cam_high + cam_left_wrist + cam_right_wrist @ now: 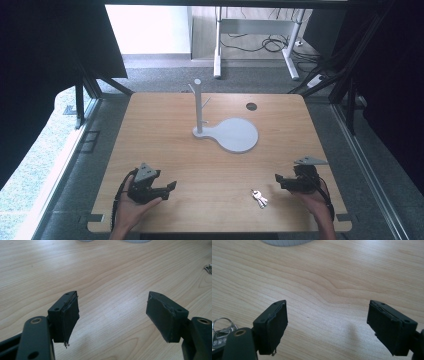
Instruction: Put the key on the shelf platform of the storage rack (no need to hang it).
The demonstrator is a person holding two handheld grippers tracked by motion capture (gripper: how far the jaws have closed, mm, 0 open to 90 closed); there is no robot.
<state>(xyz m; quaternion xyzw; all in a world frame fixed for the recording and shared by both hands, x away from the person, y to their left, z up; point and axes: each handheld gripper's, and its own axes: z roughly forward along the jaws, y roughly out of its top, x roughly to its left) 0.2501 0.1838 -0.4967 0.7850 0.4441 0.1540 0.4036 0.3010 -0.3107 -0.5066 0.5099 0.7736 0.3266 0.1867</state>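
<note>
A small bunch of keys (pixel 259 198) on a ring lies on the wooden table (pixel 210 165) near its front edge, right of centre. In the right gripper view the keys (pixel 220 332) sit at the lower left, just outside the left jaw. My right gripper (pixel 278 180) rests on the table to the right of the keys, open, nothing between its jaws (pixel 327 327). My left gripper (pixel 170 189) lies at the front left, open and empty (pixel 112 315). A grey stand (pixel 198 107) with a post and pegs rises from a round base (pixel 235 135) at the table's middle.
A dark cable hole (pixel 251 106) sits in the table's back right part. Black frame struts stand at both sides of the table. A white desk frame with cables (pixel 255 35) stands on the floor beyond the far edge.
</note>
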